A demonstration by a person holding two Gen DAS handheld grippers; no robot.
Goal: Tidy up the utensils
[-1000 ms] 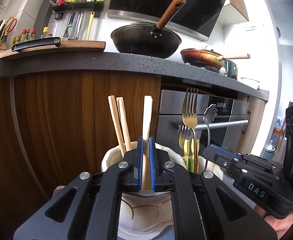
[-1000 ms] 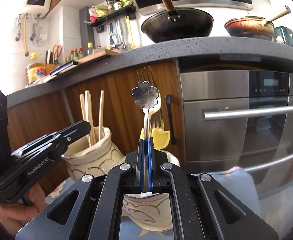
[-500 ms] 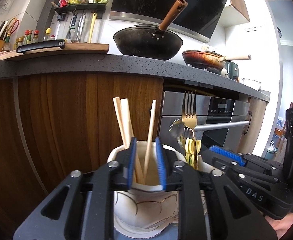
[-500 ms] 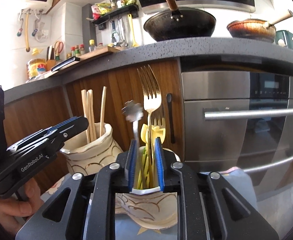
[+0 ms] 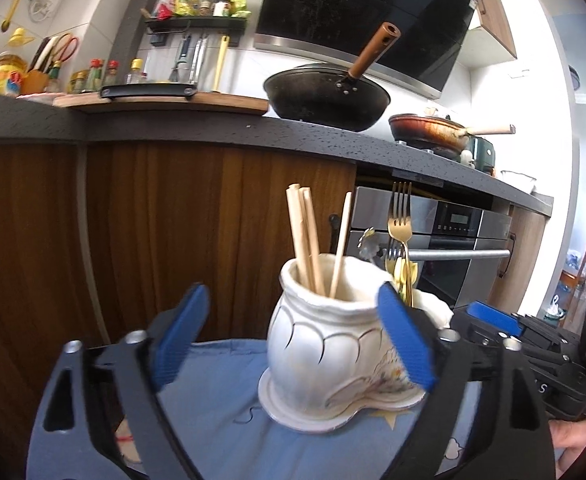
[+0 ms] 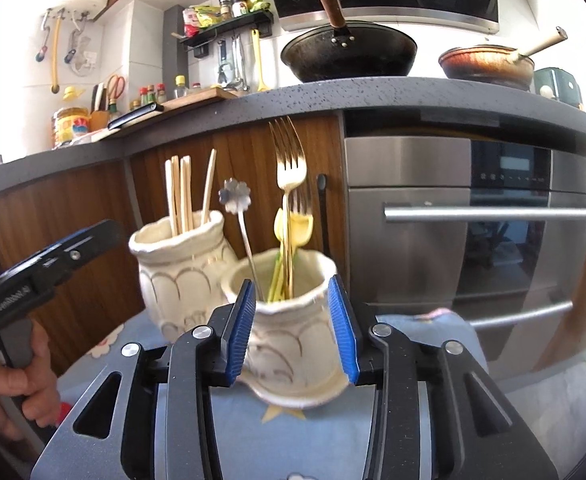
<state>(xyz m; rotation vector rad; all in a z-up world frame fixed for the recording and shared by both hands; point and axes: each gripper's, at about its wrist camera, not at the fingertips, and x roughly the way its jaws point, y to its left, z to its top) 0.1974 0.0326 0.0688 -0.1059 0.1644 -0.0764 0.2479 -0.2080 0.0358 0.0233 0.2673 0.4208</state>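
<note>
A cream ceramic double-pot holder (image 5: 325, 344) stands on a blue cloth (image 5: 221, 384). Its left pot (image 6: 181, 264) holds wooden chopsticks (image 5: 307, 240), also seen in the right wrist view (image 6: 181, 196). Its right pot (image 6: 289, 320) holds gold forks (image 6: 289, 164), yellow utensils (image 6: 293, 228) and a flower-headed silver spoon (image 6: 235, 196). My left gripper (image 5: 293, 340) is open and empty, its jaws wide on either side of the left pot. My right gripper (image 6: 293, 324) is open and empty, its jaws beside the right pot's rim.
A dark speckled countertop (image 5: 213, 128) with a black wok (image 5: 325, 96), a brown pan (image 5: 429, 132) and a cutting board (image 5: 161, 102) runs behind. Wooden cabinet doors (image 5: 153, 240) and a steel oven (image 6: 473, 216) stand close behind the holder.
Both grippers have let go: the left released a chopstick into the left pot, the right released the flower spoon into the right pot. Both opened wide and drew back.
</note>
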